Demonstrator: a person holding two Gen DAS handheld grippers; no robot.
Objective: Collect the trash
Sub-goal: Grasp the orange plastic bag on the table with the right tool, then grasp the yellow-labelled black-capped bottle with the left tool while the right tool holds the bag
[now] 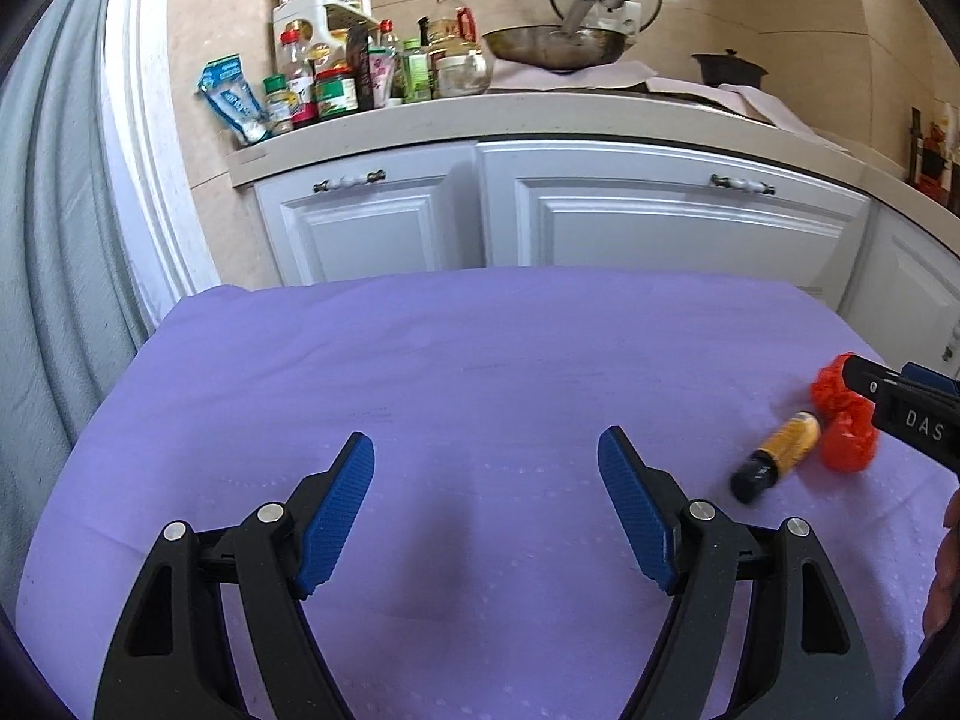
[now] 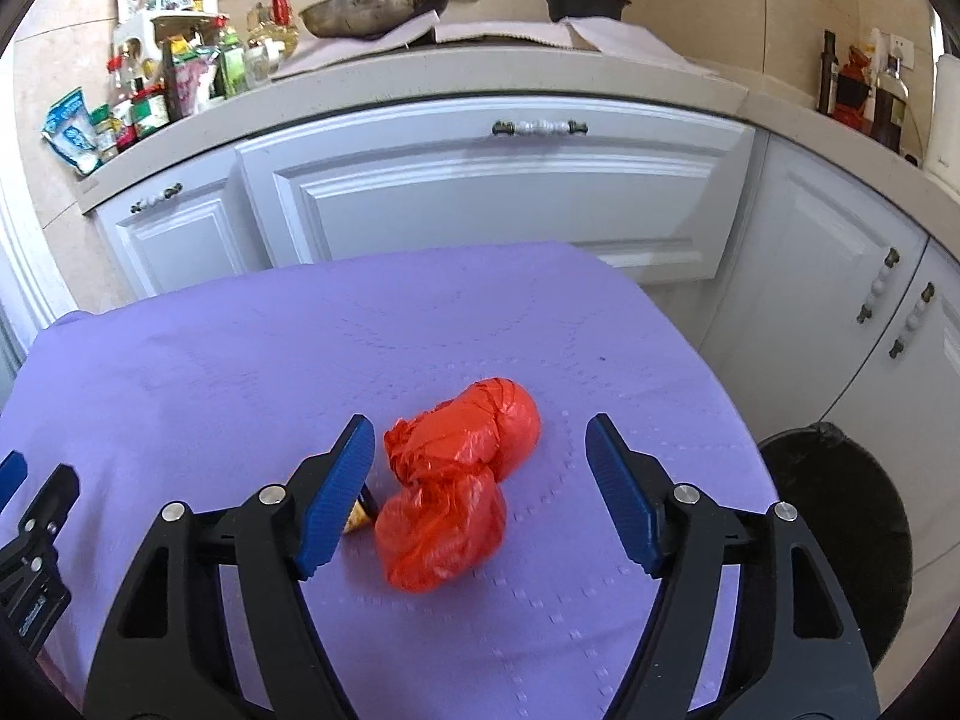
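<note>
Item: red plastic bag, knotted and crumpled, lying on the purple cloth between the spread jaws of the right gripper, untouched. Likely handling light, soft and slippery (best pinched at the narrow waist). Small amber bottle lying just beside it. Left gripper hovering spread, holding nothing. Black bin standing right of the table.

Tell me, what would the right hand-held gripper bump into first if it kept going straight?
Probably the red plastic bag: it lies on the purple cloth right between the open right hand-held gripper fingers, just ahead.
</note>
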